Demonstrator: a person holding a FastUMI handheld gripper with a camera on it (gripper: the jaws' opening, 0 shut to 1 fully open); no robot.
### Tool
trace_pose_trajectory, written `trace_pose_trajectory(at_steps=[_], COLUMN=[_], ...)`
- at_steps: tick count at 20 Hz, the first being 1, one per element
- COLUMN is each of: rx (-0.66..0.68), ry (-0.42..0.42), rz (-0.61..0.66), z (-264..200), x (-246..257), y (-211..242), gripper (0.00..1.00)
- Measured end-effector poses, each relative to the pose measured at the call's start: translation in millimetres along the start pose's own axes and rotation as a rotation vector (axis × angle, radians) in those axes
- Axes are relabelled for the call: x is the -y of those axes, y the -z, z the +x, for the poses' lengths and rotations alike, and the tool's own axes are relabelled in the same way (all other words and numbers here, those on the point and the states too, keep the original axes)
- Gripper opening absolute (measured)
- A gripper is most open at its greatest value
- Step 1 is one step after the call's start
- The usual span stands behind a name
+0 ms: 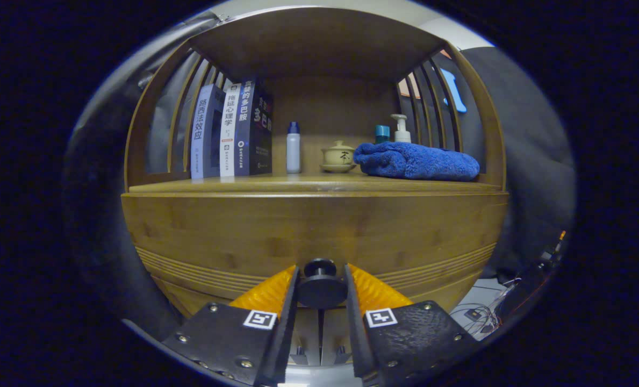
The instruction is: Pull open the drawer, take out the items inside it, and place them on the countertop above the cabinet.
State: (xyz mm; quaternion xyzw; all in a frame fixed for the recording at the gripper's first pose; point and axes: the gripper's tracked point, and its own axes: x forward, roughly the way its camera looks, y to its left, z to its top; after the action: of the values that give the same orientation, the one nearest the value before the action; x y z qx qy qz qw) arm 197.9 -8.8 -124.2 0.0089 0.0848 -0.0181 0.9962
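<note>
Bamboo cabinet (pixel 314 48) with slatted sides stands against the dark booth wall, its shelf serving as the bench (pixel 308 185) over the drawer. On the bench stand three upright books (pixel 232 131) at the left, then a small white bottle with a blue cap (pixel 293 147), a lidded ceramic cup on a saucer (pixel 339 157), and a folded blue towel (pixel 417 161) at the right, with a pump bottle (pixel 401 129) and a teal-capped container (pixel 382 133) behind the towel. Below, the drawer front (pixel 308 231) sits flush and closed. Its round dark knob (pixel 321 285) lies between the fingers, which are clamped on it from both sides; the gripper (pixel 322 293) points straight at the drawer.
</note>
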Motion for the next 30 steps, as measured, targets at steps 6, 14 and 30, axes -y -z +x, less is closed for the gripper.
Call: trace_pose_trajectory(at_steps=[6, 14, 30], rx=[-0.077, -0.123, -0.09], ry=[-0.007, -0.027, -0.097], rz=[-0.044, -0.039, -0.034], z=[-4, -33, -108], x=[-1, 1, -7], y=[3, 10, 13], gripper=[0.4, 0.34, 0.1])
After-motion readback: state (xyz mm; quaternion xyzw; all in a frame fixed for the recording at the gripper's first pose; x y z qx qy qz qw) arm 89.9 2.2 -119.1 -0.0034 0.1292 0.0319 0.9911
